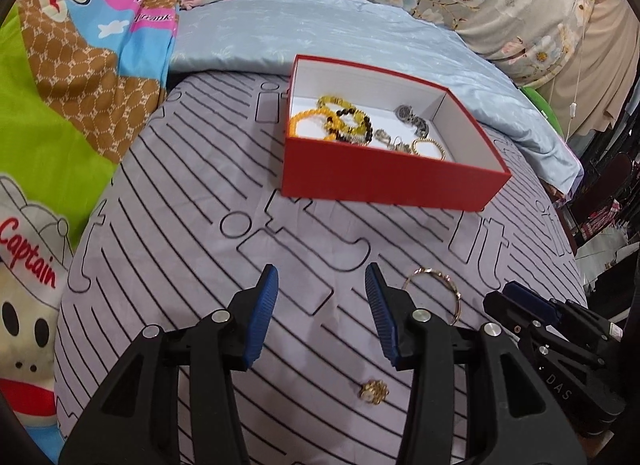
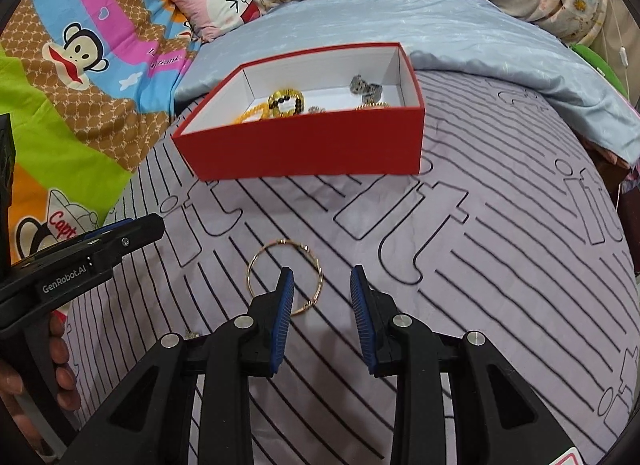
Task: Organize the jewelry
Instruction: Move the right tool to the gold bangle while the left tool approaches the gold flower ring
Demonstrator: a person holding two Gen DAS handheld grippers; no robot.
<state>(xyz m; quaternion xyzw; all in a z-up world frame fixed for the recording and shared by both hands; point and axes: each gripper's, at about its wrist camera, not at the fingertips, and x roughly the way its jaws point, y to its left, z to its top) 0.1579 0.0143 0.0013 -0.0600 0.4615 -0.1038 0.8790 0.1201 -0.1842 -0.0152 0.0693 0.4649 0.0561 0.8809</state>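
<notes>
Bangle, thin, stiff and likely slippery, is best pinched across its rim by empty, part-open fingers.

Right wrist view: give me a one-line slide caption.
Open right gripper hovers over a thin gold bangle on the striped bedsheet, red jewelry box beyond.

Matt red cardboard box, shiny thin gold metal bangle, smooth striped cloth bedsheet, ribbed blue gripper pads on matt black plastic
</notes>
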